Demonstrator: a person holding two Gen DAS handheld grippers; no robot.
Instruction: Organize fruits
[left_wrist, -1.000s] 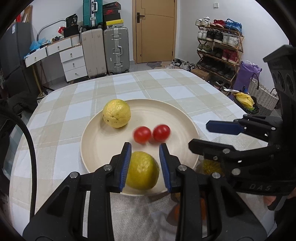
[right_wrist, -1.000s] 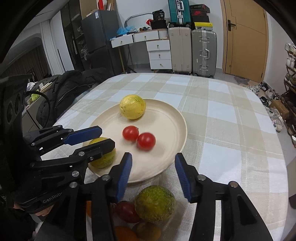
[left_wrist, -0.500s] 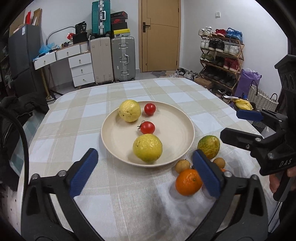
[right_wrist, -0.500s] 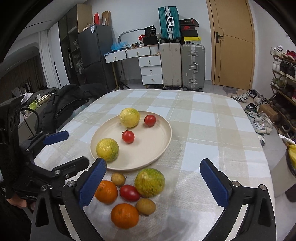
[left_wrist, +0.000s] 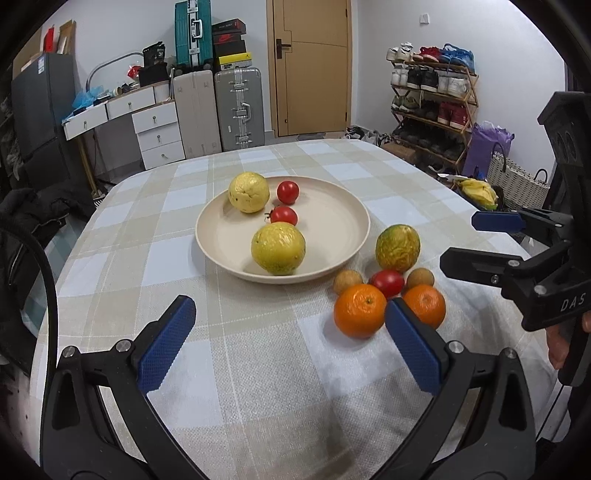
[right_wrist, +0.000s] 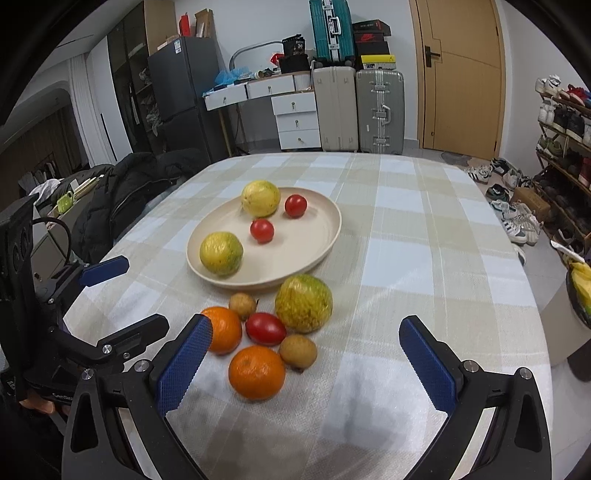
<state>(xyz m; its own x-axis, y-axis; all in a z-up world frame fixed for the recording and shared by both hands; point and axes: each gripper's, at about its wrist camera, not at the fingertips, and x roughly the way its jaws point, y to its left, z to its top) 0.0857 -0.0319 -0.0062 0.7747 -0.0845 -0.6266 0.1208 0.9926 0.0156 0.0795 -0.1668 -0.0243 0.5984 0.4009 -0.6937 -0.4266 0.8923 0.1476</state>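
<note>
A: Lighting, both wrist views: even indoor light from overhead, fairly bright, cool white; source itself out of frame.

B: Shadows: soft and short. A faint one lies under the near yellow fruit (left_wrist: 278, 248) on the plate (left_wrist: 332, 236); dim grey patches fall on the checked tablecloth (left_wrist: 258, 369) close to the lens.

A: Glare: small highlights on the tomato (right_wrist: 266, 328) and the silver suitcase (right_wrist: 380, 110); nothing blown out.

B: Distortion: strong fisheye. The door (left_wrist: 310, 66) bows, black vignette fills the corners.

A: Focus: centre sharp, cloth weave legible; the far tomato (right_wrist: 295, 205) slightly soft, rim detail smeared.
</note>
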